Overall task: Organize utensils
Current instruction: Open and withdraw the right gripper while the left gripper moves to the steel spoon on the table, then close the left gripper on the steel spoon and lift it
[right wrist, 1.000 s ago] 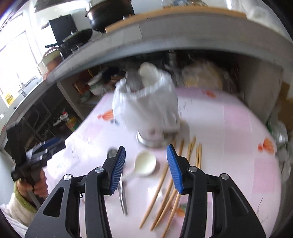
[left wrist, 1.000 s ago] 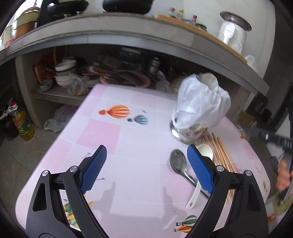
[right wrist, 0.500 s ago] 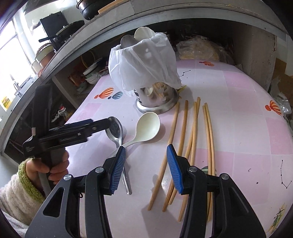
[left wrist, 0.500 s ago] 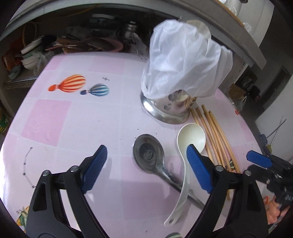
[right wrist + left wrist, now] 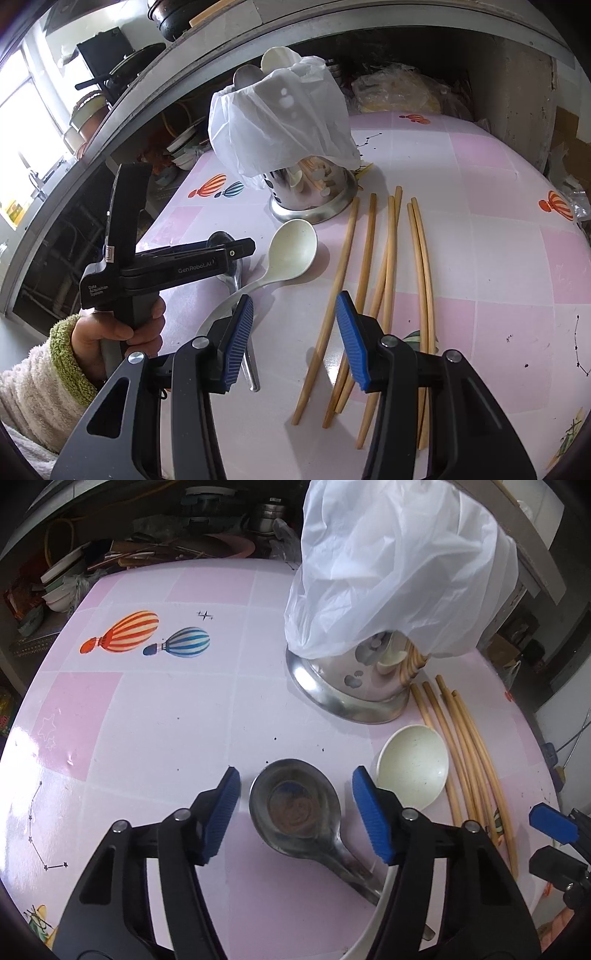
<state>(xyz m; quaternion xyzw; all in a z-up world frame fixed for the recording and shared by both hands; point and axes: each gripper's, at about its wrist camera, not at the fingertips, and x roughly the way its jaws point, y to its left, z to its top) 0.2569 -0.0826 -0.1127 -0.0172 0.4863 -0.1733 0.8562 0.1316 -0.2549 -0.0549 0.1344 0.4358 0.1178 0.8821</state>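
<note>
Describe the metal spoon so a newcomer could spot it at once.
Start at the steel utensil holder draped in a white plastic bag on the pink table. Just in front of it lie two spoons side by side. The metal spoon is the dark, shiny one, beside the cream spoon.

Pink table (image 5: 155,738); metal spoon (image 5: 295,808); white spoon (image 5: 412,766); chopsticks (image 5: 384,266); utensil holder (image 5: 354,690).

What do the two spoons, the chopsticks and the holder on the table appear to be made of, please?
Dark spoon: polished metal, probably steel; its bowl mirrors its surroundings.
Cream spoon: matte and speckled, likely plastic or melamine, possibly ceramic.
Chopsticks: pale tan and unvarnished, likely bamboo or wood.
Holder: shiny perforated metal with a flared base, draped in a thin translucent white plastic bag.
</note>
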